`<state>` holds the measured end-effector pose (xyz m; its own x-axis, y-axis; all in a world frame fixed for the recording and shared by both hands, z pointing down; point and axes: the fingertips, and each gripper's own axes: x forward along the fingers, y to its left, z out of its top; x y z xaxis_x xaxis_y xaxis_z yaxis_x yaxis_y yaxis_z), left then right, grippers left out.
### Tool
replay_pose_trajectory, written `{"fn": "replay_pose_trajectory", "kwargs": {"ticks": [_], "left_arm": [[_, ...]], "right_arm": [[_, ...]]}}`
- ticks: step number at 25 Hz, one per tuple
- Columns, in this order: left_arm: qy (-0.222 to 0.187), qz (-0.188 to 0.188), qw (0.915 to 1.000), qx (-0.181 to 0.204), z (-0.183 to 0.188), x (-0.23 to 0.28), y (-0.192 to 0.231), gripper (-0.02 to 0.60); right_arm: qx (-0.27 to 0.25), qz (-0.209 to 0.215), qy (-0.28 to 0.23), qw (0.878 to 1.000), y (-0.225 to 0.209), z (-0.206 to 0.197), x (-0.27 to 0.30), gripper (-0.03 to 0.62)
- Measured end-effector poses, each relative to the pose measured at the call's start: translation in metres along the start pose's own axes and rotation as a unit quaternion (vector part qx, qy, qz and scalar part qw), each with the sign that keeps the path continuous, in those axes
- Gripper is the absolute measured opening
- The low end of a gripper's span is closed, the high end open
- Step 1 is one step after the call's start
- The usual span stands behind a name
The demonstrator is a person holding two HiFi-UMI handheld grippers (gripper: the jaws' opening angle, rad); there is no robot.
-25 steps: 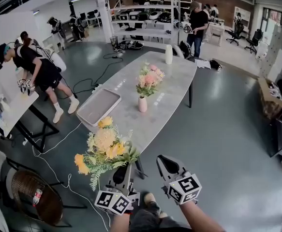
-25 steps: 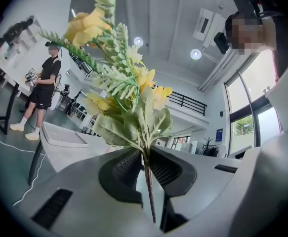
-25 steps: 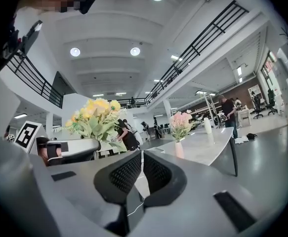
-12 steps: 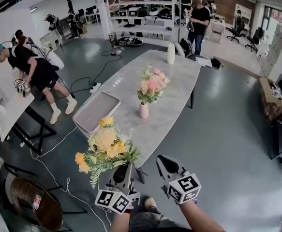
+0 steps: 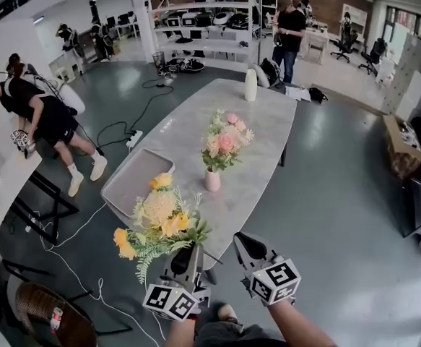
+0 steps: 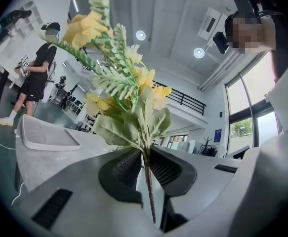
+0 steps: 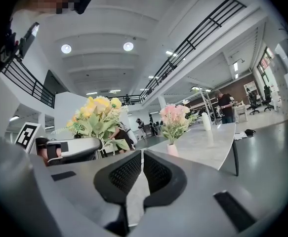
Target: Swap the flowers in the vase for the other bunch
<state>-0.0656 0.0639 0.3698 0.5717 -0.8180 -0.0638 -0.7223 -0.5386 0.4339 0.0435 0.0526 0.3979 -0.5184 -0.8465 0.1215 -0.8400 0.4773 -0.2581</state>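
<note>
My left tongs (image 6: 144, 158) clamp the yellow bunch (image 5: 159, 221) by its stems, upright. Right tongs (image 7: 142, 157) closed, empty. Pink flowers (image 5: 224, 140) stand in vase (image 5: 212, 181) on counter (image 5: 268, 114).

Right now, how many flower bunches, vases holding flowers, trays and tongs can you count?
Flower bunches: 2, yellow bunch and pink bunch
Vases holding flowers: 1, pink vase
Trays: 1, grey tray
Tongs: 2, left tongs and right tongs
Total: 6
</note>
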Motion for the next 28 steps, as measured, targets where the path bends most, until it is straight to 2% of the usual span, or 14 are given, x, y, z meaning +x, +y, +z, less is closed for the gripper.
{"fn": "replay_pose_trajectory", "kwargs": {"ticks": [7,18,24,28], "left_arm": [[0.002,0.0,1.0,-0.008,0.002,0.01,0.018,0.055],[0.017,-0.002,0.9995,-0.027,0.003,0.045,0.014,0.055],[0.013,-0.005,0.9994,-0.03,0.001,0.063,0.033,0.056],[0.02,-0.011,0.9995,-0.021,-0.005,0.056,0.038,0.056]], "right_arm": [[0.0,-0.002,0.003,1.0,-0.001,0.001,0.018,0.028],[0.007,-0.008,0.03,1.0,-0.026,0.012,0.03,0.029],[0.006,-0.006,0.037,0.999,-0.036,0.003,0.053,0.029],[0.009,0.0,0.044,0.999,-0.028,-0.009,0.061,0.029]]}}
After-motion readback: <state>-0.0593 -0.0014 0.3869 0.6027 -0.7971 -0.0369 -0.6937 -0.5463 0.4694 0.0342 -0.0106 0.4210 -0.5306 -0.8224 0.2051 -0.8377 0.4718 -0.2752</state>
